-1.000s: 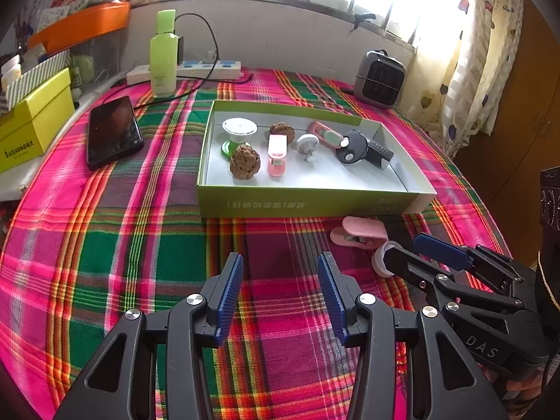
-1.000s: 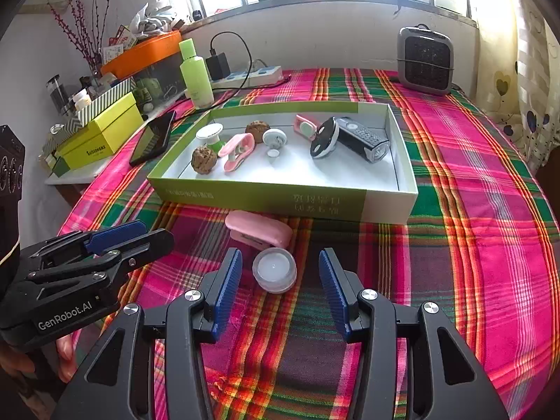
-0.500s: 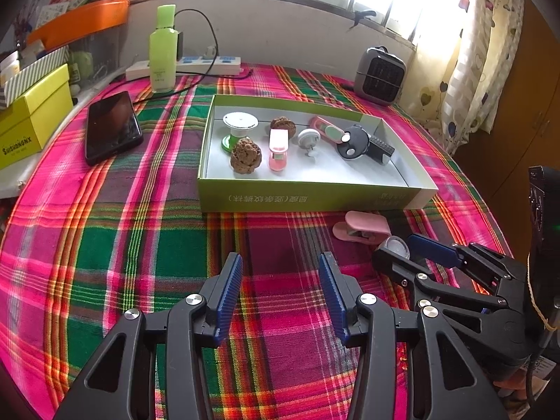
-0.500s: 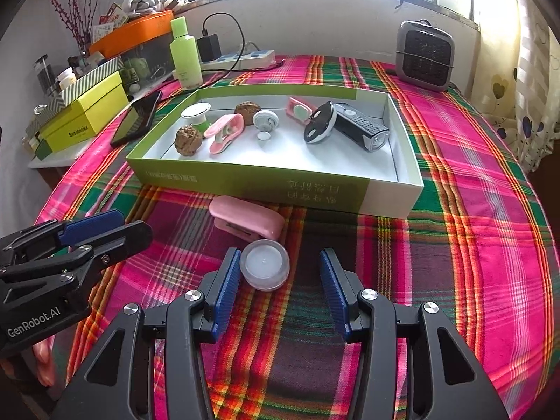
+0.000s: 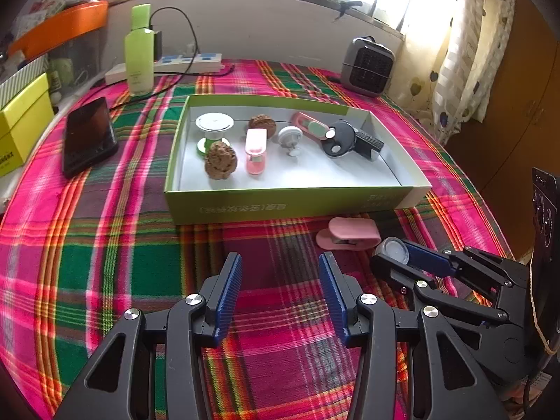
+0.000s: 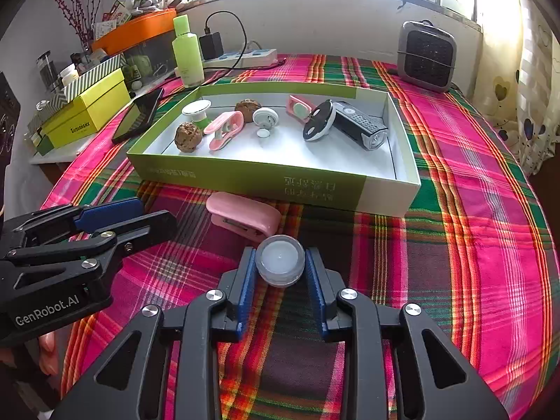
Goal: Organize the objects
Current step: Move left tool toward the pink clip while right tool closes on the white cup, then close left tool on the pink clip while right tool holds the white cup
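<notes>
A small clear round jar stands on the plaid tablecloth, and the jaws of my right gripper are closing on it, both blue pads against its sides. In the left wrist view the same jar shows at the tip of the right gripper. A pink clip lies just beyond the jar, in front of the green box. Inside the box lie walnuts, pink clips, white caps and a black light. My left gripper hovers open over bare cloth, left of the jar, with nothing between its pads.
A black phone, a green bottle and a power strip lie behind and left of the box. A small grey heater stands at the back right. A yellow box sits at the left edge.
The right gripper's jaws, open around the jar before, have come together against its sides. The left gripper has stayed open and in much the same place.
</notes>
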### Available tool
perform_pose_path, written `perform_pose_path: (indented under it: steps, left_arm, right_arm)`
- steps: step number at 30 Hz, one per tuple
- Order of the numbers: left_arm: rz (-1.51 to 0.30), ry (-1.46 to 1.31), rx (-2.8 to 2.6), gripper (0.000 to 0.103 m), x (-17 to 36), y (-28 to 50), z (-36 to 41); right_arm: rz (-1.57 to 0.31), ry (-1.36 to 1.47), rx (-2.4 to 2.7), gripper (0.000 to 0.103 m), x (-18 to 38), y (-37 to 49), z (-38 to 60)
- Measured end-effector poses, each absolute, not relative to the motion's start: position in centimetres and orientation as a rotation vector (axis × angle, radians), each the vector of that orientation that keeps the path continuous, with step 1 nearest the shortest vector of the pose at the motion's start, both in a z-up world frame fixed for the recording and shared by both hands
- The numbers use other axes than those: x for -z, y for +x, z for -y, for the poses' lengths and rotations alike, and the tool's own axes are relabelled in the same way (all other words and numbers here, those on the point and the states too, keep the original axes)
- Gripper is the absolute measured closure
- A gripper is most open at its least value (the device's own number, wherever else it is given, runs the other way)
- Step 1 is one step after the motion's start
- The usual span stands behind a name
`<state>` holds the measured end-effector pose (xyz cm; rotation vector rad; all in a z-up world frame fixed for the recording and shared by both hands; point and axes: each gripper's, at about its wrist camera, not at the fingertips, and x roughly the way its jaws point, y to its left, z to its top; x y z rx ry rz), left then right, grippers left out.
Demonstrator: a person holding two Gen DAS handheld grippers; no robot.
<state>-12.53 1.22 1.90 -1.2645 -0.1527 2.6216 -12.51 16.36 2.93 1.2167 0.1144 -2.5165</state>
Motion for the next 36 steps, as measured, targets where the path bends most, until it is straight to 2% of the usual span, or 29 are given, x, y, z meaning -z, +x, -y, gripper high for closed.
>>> perform_pose_path:
  steps: [22,36]
  left_arm:
    - [0.005,-1.205,-2.526,0.057,-2.1,-14.3,-5.6]
    - [0.012,-1.199,-2.447,0.057,-1.8,-13.2,-7.2]
  right_arm:
    - [-0.103,1.238,2.576,0.074,-3.0,-11.8,-20.6]
    - [-0.061,1.241,2.597,0.074,-3.1,-11.6,-22.3]
